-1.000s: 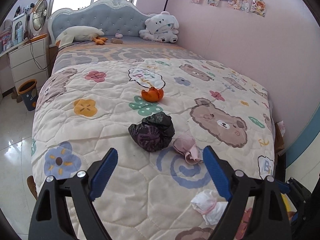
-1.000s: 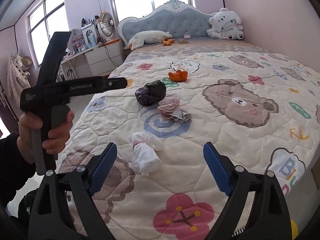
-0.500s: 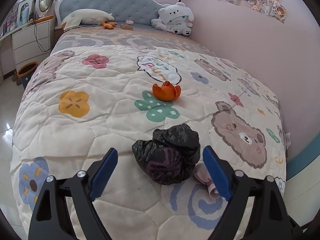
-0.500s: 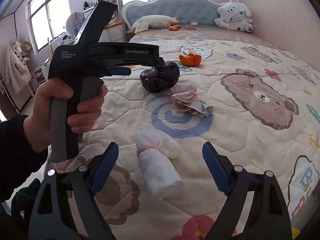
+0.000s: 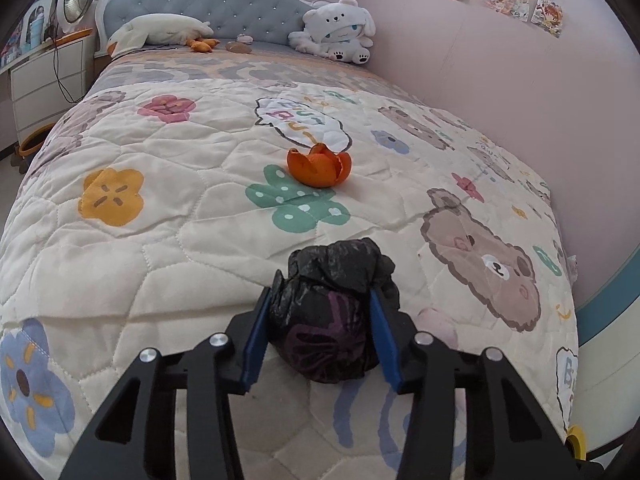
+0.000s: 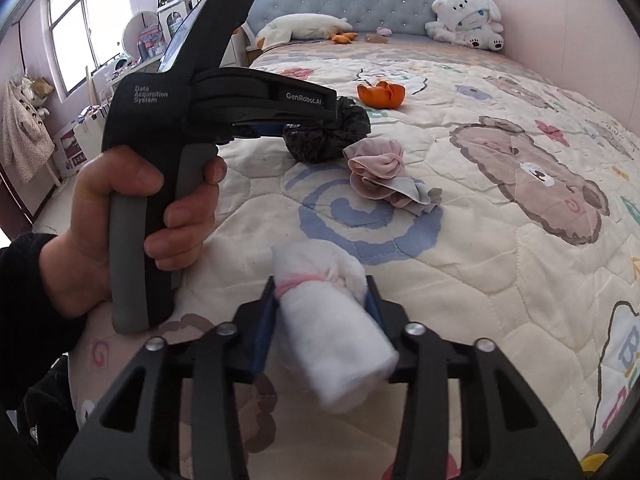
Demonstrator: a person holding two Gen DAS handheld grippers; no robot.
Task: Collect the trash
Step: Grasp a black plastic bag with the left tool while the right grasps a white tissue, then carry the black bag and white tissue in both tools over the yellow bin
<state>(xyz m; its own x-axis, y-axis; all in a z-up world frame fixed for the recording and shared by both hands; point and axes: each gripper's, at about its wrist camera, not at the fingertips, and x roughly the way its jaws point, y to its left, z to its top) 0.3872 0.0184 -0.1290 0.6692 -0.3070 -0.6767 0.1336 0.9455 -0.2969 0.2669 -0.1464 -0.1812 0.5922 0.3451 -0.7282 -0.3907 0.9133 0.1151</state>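
On the left, the left tongs [image 5: 320, 320] are clamped on the crumpled black plastic bag [image 5: 332, 312], blue pads pressed into both its sides; the bag rests on the cream quilted bed cover with cartoon bears and flowers [image 5: 160, 248], so by the look of it this grab is made but the lift is not yet done; beyond it, toward the headboard, the orange peel shaped like an open cup [image 5: 319, 166] lies well apart and untouched; just beside the bag on its right sits the bunched pink cloth [image 6: 378, 172], also free; further right, the right tongs [image 6: 320, 312] are closed around the white tied bundle with a pink band [image 6: 336, 332], which seems slightly raised, though I cannot tell for certain; judging from this, two items are in hand and two are left on the bed; no bin for the trash shows clearly, so nothing appears delivered.
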